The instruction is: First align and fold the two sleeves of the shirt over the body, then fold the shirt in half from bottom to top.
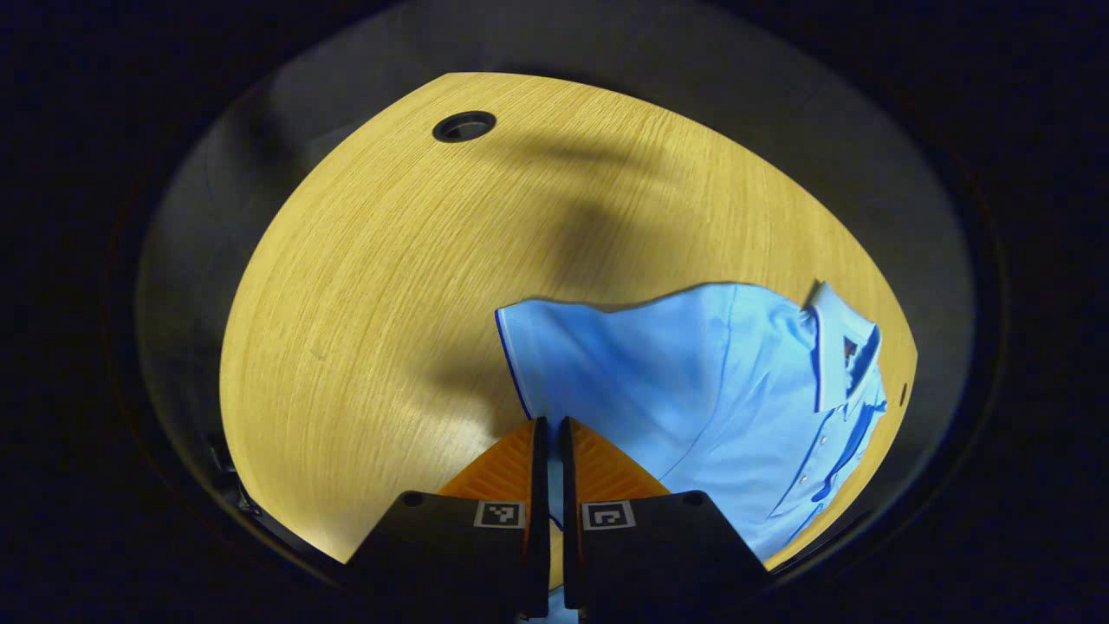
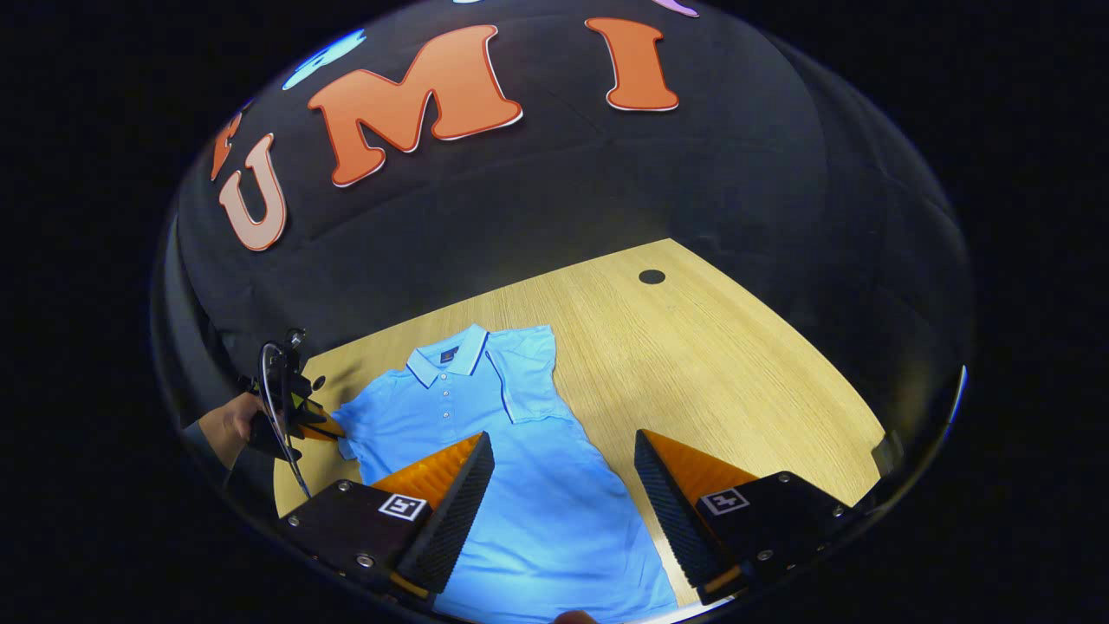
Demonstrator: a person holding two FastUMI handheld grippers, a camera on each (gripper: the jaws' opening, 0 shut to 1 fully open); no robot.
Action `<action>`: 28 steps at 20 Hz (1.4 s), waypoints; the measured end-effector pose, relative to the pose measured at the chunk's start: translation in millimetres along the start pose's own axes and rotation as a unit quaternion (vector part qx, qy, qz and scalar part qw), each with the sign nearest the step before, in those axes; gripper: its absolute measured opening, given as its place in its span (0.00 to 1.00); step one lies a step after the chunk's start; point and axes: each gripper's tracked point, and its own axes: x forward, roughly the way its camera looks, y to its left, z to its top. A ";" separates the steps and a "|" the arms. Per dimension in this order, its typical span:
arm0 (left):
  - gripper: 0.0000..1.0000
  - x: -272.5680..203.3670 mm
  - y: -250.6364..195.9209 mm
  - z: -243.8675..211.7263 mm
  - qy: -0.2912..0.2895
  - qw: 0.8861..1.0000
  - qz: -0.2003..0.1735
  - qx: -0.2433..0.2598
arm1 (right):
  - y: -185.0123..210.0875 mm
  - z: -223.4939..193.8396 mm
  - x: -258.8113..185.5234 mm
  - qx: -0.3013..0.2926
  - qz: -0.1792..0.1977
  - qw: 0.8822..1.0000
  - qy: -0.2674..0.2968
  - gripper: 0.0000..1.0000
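A light blue polo shirt (image 2: 537,485) lies flat on the wooden table (image 2: 736,373), collar toward the booth wall. One sleeve (image 2: 524,373) lies folded over the body. My right gripper (image 2: 563,440) hovers open above the shirt's middle, with nothing between its fingers. My left gripper (image 1: 548,429) is shut on the edge of the other sleeve (image 1: 554,364), with a strip of blue cloth showing between its fingers. In the right gripper view that same gripper (image 2: 325,426) sits at the shirt's left side, held by a hand (image 2: 227,425).
The table has a round cable hole (image 1: 463,126), also visible as a cable hole (image 2: 651,276) near its far edge. Bare wood spreads to the shirt's right. The black booth wall stands behind the table.
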 end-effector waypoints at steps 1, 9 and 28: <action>0.10 -4.8 -6.5 2.5 -0.010 1.000 -0.012 0.008 | -1.5 -0.9 -3.0 -0.002 -0.002 1.000 -0.001 0.99; 0.11 -47.9 -94.9 19.5 -0.080 0.980 -0.090 0.160 | -2.0 -13.6 -13.8 -0.009 -0.006 1.000 0.008 0.99; 1.00 -122.3 -134.5 -68.1 -0.146 0.934 -0.161 0.285 | 11.7 -31.6 -30.5 -0.065 0.047 0.997 0.019 0.99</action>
